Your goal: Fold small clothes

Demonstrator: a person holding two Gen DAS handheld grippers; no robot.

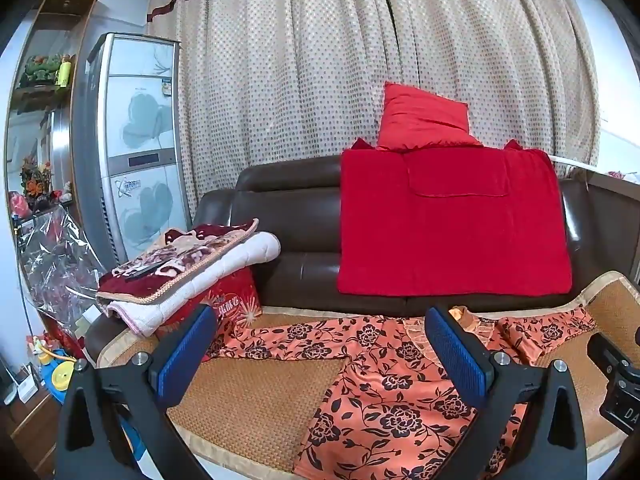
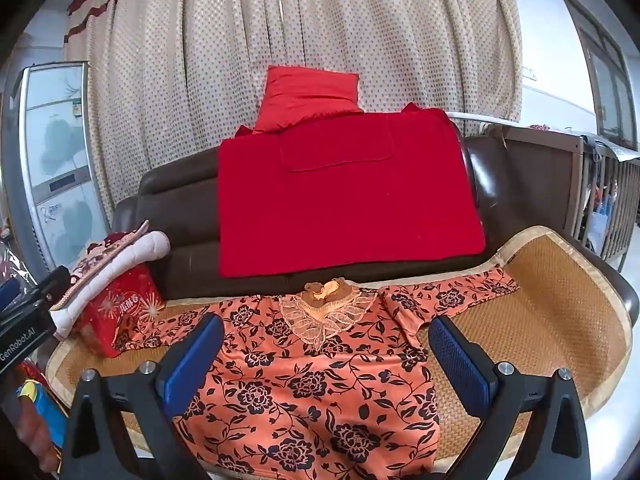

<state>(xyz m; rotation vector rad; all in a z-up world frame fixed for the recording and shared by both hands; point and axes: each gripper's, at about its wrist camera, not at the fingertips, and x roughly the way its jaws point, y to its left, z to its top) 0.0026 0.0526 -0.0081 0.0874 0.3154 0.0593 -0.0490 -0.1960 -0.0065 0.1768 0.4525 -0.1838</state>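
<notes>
An orange blouse with black flowers (image 1: 384, 396) (image 2: 312, 392) lies spread flat on the woven seat mat, sleeves out to both sides, lace collar (image 2: 324, 316) toward the sofa back. My left gripper (image 1: 320, 352) hovers above the blouse's left half, wide open, blue pads (image 1: 188, 348) bare. My right gripper (image 2: 326, 360) hangs over the blouse's middle, also wide open with nothing between its fingers. The right gripper's black body (image 1: 616, 380) shows at the right edge of the left wrist view; the left gripper's body (image 2: 24, 332) shows at the left edge of the right wrist view.
A woven mat (image 1: 256, 400) (image 2: 540, 312) covers the brown sofa seat. A red blanket (image 1: 452, 220) (image 2: 344, 196) and red pillow (image 1: 420, 120) drape the backrest. Folded quilts (image 1: 184, 268) rest on a red box (image 2: 120, 312) at the left. A tall cabinet (image 1: 136, 140) stands beyond.
</notes>
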